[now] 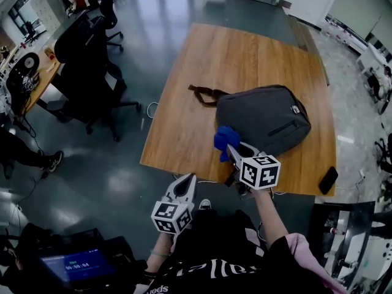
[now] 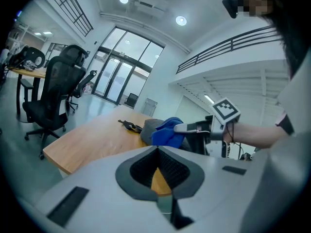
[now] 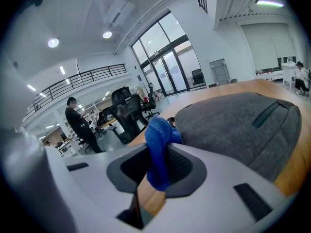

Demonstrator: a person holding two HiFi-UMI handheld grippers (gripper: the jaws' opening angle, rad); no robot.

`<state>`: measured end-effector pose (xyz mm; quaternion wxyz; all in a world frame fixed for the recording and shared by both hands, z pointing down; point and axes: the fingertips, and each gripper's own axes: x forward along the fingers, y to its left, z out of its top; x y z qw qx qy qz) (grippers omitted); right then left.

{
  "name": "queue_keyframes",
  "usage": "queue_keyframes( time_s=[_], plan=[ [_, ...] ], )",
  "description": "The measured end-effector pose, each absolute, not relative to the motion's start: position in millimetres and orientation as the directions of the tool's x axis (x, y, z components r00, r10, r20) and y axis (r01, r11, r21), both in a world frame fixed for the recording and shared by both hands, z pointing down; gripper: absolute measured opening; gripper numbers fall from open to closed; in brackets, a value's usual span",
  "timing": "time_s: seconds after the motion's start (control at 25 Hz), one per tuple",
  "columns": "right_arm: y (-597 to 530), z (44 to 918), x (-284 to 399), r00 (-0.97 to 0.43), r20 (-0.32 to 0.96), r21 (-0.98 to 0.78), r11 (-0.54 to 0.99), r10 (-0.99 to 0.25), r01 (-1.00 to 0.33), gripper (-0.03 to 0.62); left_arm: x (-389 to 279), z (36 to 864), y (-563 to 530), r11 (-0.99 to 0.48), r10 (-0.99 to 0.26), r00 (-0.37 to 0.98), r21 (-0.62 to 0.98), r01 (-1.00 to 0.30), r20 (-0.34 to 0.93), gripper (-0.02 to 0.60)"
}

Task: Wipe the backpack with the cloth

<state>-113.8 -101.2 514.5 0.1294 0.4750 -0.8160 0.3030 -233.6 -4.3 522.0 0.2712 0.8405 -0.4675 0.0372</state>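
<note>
Right hand-held gripper (image 1: 233, 149): jaws closed on a blue cloth (image 1: 224, 138). The cloth is pinched at its middle, bunching above the jaw tips and hanging below them.

Left hand-held gripper (image 2: 157, 149): jaws together at the tips, with nothing between them. It is held off the near edge of the wooden tabletop (image 1: 202, 90), over the person's lap, well apart from the task's things.

Grey backpack (image 1: 266, 118): lies flat on the near right part of the tabletop, its bulk just beyond and to the right of the right hand-held gripper. A brown strap (image 1: 205, 94) trails from its top end toward the middle of the tabletop. A dark zip line crosses the upper face and is closed. The contents of the backpack cannot be seen.

Cloth relative to backpack: the cloth sits at the backpack's near left side, close to the near edge of the tabletop. The right gripper view puts the grey fabric immediately beside the cloth. Whether the two touch cannot be told.

Other items: a black phone (image 1: 328, 180) lies at the near right corner of the tabletop, apart from the backpack. Black office chairs (image 1: 89, 66) stand on the floor beyond the left edge of the tabletop.
</note>
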Motion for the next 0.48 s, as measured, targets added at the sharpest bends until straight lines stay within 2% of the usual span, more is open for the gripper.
queue_keyframes(
  time_s=[0.24, 0.48],
  plan=[
    [-40.7, 521.6, -97.7, -0.589, 0.51, -0.398, 0.435, -0.627, -0.807, 0.066, -192.1, 521.0, 3.9, -0.442, -0.745, 0.58, 0.407, -0.799, 0.33, -0.002],
    [-9.2, 529.0, -65.5, -0.652, 0.51, -0.441, 0.481, -0.561, -0.758, 0.066, -157.3, 517.5, 1.4, -0.393, -0.781, 0.525, 0.387, -0.834, 0.338, -0.002]
  ],
)
